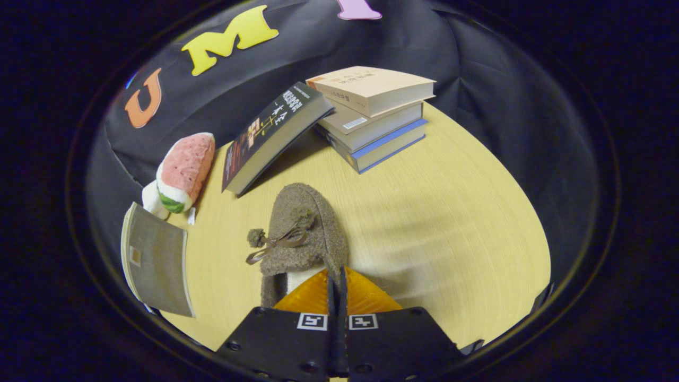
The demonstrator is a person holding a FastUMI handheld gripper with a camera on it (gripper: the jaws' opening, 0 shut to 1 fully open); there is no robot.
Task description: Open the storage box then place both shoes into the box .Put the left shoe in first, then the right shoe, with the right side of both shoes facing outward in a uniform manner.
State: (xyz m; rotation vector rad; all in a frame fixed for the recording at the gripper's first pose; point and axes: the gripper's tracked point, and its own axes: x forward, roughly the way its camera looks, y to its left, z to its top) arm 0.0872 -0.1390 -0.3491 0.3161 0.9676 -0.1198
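The gripper point(337, 276) stands with its 2 fingers point(318, 294) drawn together at the tips, pinching the side wall of a shoe point(302, 233) at its opening. The wall of the shoe runs down into the narrow seam between the fingers, so both press on it.

The shoe is a brown, fuzzy slipper with a thin bow and 2 small pom-poms point(257, 237) on its upper. Its toe points away from the gripper, toward the books; its pale lining shows just ahead of the fingers. Whether the sole rests on the table or hangs just above it cannot be told.

The table point(451, 223) is pale wood.

Beyond the shoe, a stack of 3 books point(371, 114) sits at the far edge of the table. A dark-covered book point(273, 132) leans tilted against that stack, its lower edge on the table.

To the left of the shoe, a plush toy point(183, 172) shaped like a watermelon slice stands beside the leaning book. Nearer, a flat grey panel point(156, 260) with a small square patch stands at the table's left edge, well apart from the shoe.
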